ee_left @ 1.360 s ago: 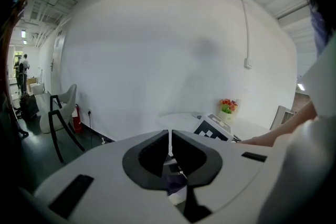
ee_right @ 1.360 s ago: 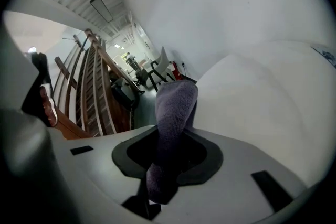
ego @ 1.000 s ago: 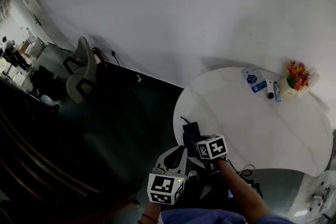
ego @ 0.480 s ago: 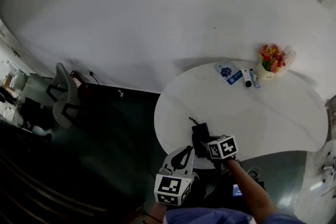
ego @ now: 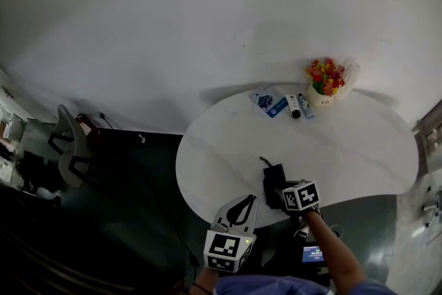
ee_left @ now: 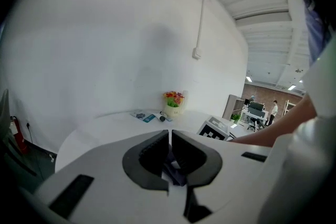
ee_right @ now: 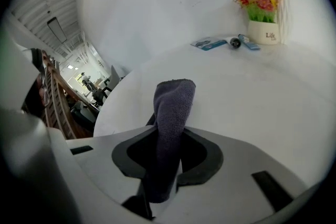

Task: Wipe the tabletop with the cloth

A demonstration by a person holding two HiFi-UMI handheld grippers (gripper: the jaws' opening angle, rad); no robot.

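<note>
The dark grey-purple cloth (ego: 274,181) lies bunched on the near edge of the white rounded tabletop (ego: 345,141). My right gripper (ego: 282,195) is shut on it. In the right gripper view the cloth (ee_right: 173,107) stands up as a folded strip between the jaws of the right gripper (ee_right: 169,136), over the tabletop (ee_right: 262,92). My left gripper (ego: 238,207) hangs off the table's near edge, left of the right one. In its own view the left gripper (ee_left: 169,139) has its jaws nearly touching, and I see nothing clearly held between them.
At the table's far side stand a flower pot (ego: 324,83), a blue packet (ego: 268,102) and two small tubes (ego: 297,107). A white wall rises behind. A chair (ego: 69,145) stands on the dark floor at the left. A lit screen (ego: 312,253) lies under the table.
The head view has swung, so the table now sits further left and higher in the picture. My right gripper stays shut on the cloth at the near edge, and the left stays beside it.
</note>
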